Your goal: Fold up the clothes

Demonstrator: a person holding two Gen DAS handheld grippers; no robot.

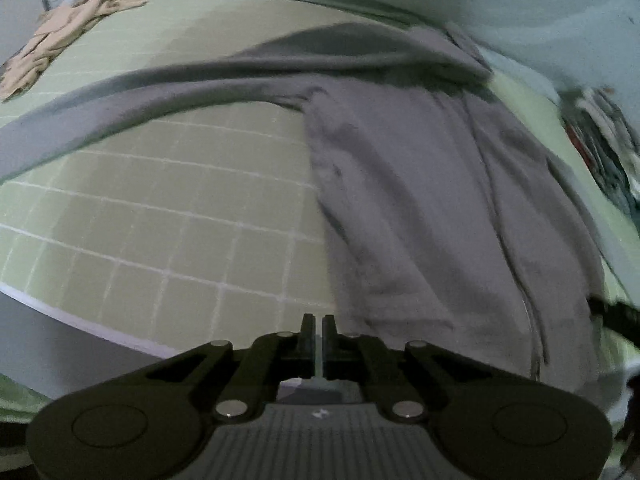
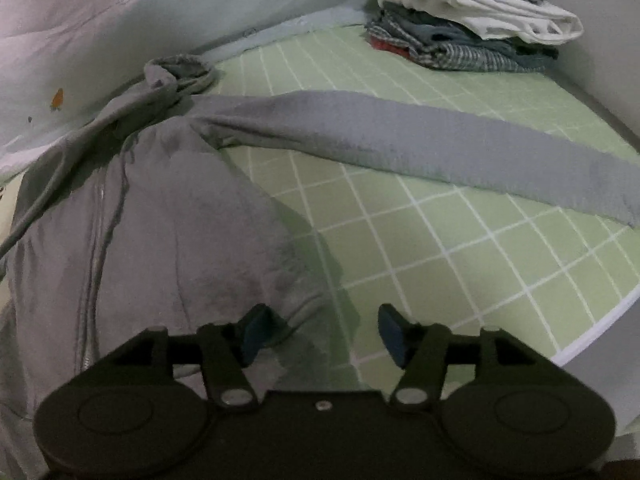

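A grey hoodie (image 2: 160,220) lies zip-up on the green checked mat (image 2: 460,264), with its body bunched toward the left in the right wrist view and 1 sleeve (image 2: 420,144) stretched flat to the right across the squares. The hood (image 2: 180,72) is crumpled at the far end, against the pale quilt (image 2: 80,40). In the left wrist view the other sleeve (image 1: 120,96) runs out to the left.

The right gripper (image 2: 324,332) stands parted over the near hem; its left pad rests on or just above the cloth edge and the right pad is over bare mat, so nothing is pinched. The left gripper (image 1: 319,332) is clenched, with its fingers together just beside the hoodie's near left edge, and no cloth shows between them.

As for progress, a stack of folded clothes (image 2: 472,28) sits at the far right corner, so several garments look done. A beige garment (image 1: 60,40) lies crumpled at the far left of the mat (unfolded, as far as the blur allows). The hoodie itself seems only laid out: both sleeves remain spread and no fold is visible in the body. I judge that the sleeves, the body and the hood are all left to fold, then the beige piece.
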